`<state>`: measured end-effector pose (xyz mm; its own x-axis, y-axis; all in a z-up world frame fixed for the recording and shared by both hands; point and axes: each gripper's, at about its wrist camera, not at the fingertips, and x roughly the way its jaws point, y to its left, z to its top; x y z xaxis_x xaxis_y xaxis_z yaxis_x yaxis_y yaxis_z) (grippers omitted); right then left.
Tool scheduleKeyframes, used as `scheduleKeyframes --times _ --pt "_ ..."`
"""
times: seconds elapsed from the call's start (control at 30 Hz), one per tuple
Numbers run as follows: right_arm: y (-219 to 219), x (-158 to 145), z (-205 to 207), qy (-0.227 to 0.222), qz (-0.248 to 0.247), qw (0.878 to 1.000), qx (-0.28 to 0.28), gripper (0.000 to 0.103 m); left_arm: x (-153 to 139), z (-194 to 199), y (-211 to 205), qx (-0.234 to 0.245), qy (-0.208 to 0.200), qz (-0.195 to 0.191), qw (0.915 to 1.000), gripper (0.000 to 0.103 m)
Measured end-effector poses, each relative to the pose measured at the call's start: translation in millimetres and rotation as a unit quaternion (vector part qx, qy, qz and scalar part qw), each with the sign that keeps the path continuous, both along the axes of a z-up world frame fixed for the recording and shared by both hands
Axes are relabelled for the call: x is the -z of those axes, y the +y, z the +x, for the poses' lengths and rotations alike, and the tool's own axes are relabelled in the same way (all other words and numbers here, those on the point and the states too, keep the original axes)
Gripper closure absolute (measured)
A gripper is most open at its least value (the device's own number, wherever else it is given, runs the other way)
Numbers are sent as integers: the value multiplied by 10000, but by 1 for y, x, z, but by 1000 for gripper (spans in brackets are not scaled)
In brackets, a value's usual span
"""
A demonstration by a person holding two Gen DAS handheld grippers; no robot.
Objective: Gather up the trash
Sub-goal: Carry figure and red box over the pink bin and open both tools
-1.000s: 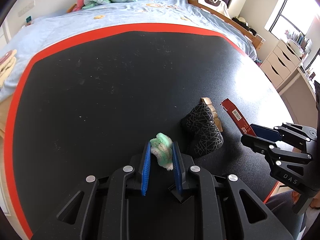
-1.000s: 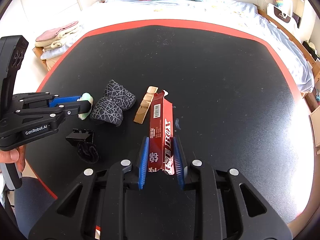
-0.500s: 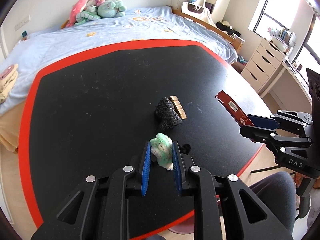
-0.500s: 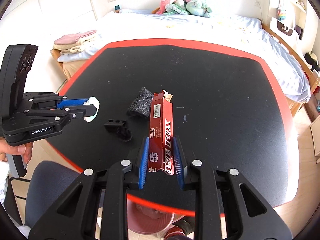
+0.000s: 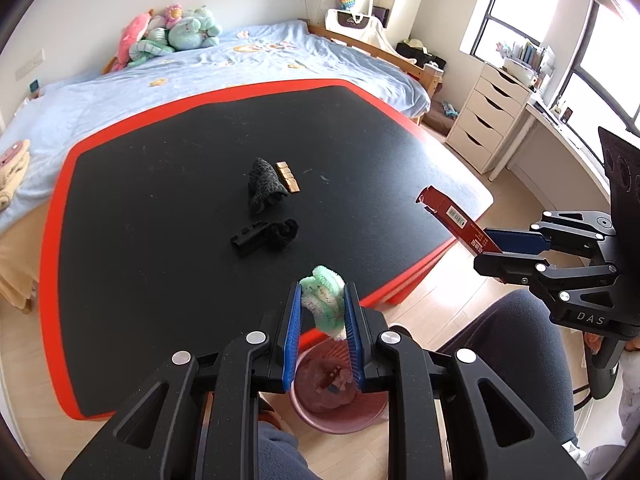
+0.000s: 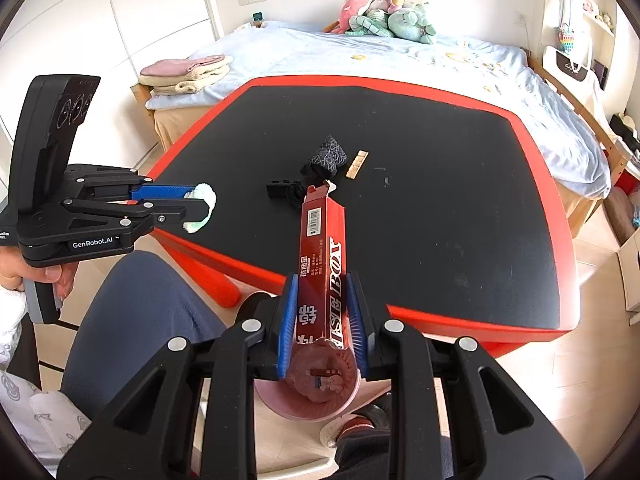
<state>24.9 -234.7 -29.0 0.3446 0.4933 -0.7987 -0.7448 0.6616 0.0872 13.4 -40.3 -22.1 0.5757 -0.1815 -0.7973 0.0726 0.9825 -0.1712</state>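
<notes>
My left gripper (image 5: pixel 320 300) is shut on a crumpled green and white wad (image 5: pixel 323 301) and holds it above a pink trash bin (image 5: pixel 340 420) on the floor, off the table's near edge. My right gripper (image 6: pixel 322 292) is shut on a long red carton (image 6: pixel 320 256) and holds it over the same bin (image 6: pixel 308 408). Each gripper shows in the other's view: the right one (image 5: pixel 504 246) with the carton (image 5: pixel 456 216), the left one (image 6: pixel 188 204) with the wad (image 6: pixel 202 208).
On the black, red-edged table (image 5: pixel 160 208) lie a black patterned pouch (image 5: pixel 262 188), a tan strip (image 5: pixel 288 176) and a small black object (image 5: pixel 264 234). A bed is behind, a white drawer unit (image 5: pixel 484 120) to the right. The person's legs (image 6: pixel 136 320) flank the bin.
Both grippers have risen and pulled back from the table with their loads. They now hang past the near edge, over the pink bin, which has come into view.
</notes>
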Motion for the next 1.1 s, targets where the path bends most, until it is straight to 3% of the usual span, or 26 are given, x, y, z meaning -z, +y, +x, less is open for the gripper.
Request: scheduleKeyframes --times 0.5,1.1 --pt "-27 20 -57 323 -138 9993 -115 79 18 -44 -39 320 183 -60 9993 83" --pt "-27 31 -60 486 -143 9985 -215 79 21 -53 -46 433 242 -96 9987 83"
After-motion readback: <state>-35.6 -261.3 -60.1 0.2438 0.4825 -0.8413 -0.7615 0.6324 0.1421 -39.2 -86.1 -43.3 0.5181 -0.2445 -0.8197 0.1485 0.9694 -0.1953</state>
